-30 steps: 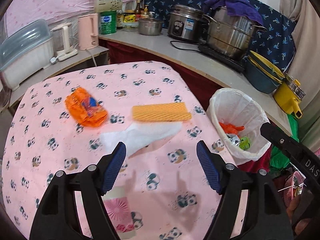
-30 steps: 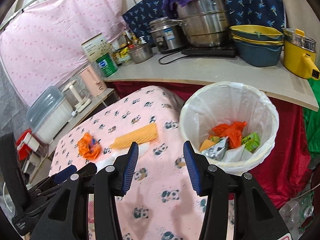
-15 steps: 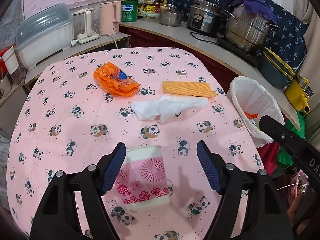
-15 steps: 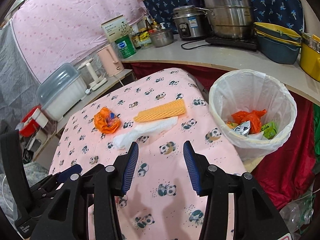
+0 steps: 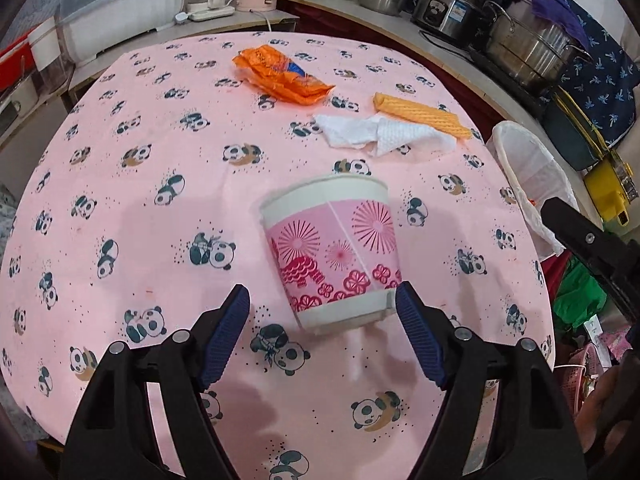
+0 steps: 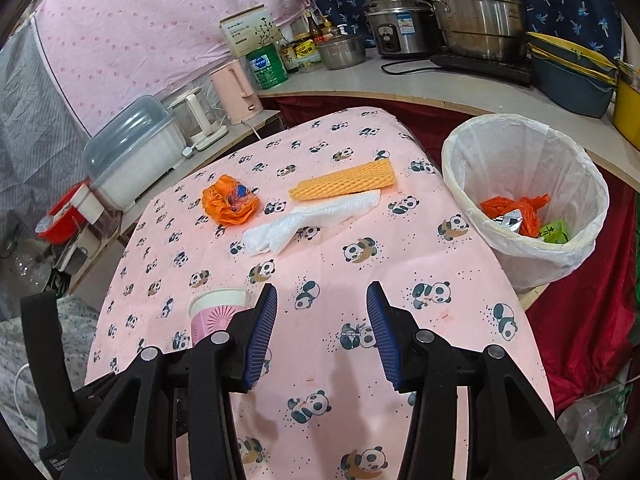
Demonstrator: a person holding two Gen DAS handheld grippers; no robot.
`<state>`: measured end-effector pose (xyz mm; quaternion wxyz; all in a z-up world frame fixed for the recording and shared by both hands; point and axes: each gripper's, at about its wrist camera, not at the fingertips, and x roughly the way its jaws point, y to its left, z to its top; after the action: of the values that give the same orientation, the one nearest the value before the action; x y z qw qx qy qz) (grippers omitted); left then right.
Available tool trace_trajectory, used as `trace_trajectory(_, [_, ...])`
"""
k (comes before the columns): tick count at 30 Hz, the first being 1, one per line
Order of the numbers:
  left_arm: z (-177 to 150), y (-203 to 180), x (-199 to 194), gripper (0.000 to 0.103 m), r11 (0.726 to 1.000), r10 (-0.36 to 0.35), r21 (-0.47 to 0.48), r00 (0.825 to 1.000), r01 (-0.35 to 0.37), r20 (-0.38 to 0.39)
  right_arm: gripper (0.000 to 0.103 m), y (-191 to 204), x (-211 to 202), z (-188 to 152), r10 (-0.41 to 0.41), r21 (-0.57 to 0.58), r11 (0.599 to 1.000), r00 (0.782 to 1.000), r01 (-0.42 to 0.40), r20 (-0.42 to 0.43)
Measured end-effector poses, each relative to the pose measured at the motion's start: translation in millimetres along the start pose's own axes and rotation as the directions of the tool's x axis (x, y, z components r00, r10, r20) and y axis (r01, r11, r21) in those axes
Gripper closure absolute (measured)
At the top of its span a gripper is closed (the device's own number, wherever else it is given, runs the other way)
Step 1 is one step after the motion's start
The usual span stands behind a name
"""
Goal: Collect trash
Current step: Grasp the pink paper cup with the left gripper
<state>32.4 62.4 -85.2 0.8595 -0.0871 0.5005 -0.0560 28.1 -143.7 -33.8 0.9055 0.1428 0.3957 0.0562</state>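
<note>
Inside lined bin: orange wrapper, green packet; paper cup upright; both hand-held grippers open, empty.

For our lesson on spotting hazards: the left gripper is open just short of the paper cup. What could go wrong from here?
1. The paper cup stands upright and thin-walled; the left gripper could tip or crush it if it closes off-centre.
2. Whether the cup holds liquid cannot be seen; tilting might spill onto the tablecloth.
3. The bin sits beyond the table edge, so a loose grip could drop it short.
</note>
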Motion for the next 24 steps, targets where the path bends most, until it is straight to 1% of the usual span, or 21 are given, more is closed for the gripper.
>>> trace_trajectory(3, [-1, 3, 6, 0.03, 1.0, -0.017, -0.02, 1.0, 0.017, -0.02, 0.057, 3, 2, -3, 0.003, -0.006, 1.0, 1.0, -0.003, -0.009])
trace_trajectory(8, [4, -5, 15, 0.027, 0.999, -0.044, -0.016, 0.998, 0.044, -0.042, 0.057, 2, 5, -3, 0.004, -0.004, 1.0, 1.0, -0.004, -0.013])
trace_trajectory(13, [9, -9, 30, 0.027, 0.997, -0.068, -0.033, 0.995, 0.065, -0.072, 0.057, -3, 9, -2, 0.001, 0.006, 1.0, 1.0, -0.001, -0.021])
trace_trajectory(15, [12, -10, 35, 0.029, 0.997, -0.07, -0.032, 0.995, 0.067, -0.077, 0.057, -5, 11, -1, 0.0, 0.011, 1.0, 1.0, 0.001, -0.026])
trace_trajectory(16, [12, -11, 36, 0.034, 0.997, -0.073, -0.033, 0.994, 0.071, -0.077, 0.057, -6, 13, -1, -0.001, 0.013, 1.0, 1.0, 0.001, -0.03])
trace_trajectory(17, [13, -11, 36, 0.036, 0.997, -0.077, -0.031, 0.994, 0.075, -0.078, 0.057, -7, 15, -1, -0.001, 0.015, 1.0, 0.999, 0.002, -0.033])
trace_trajectory(20, [16, -13, 35, 0.036, 0.997, -0.074, -0.014, 0.995, 0.074, -0.069, 0.057, -8, 22, 0, 0.001, 0.019, 1.0, 0.999, 0.0, -0.044])
trace_trajectory(24, [24, -15, 31, 0.037, 0.998, -0.064, 0.007, 0.997, 0.065, -0.037, 0.057, -7, 31, 3, 0.005, 0.021, 1.0, 0.999, -0.004, -0.053])
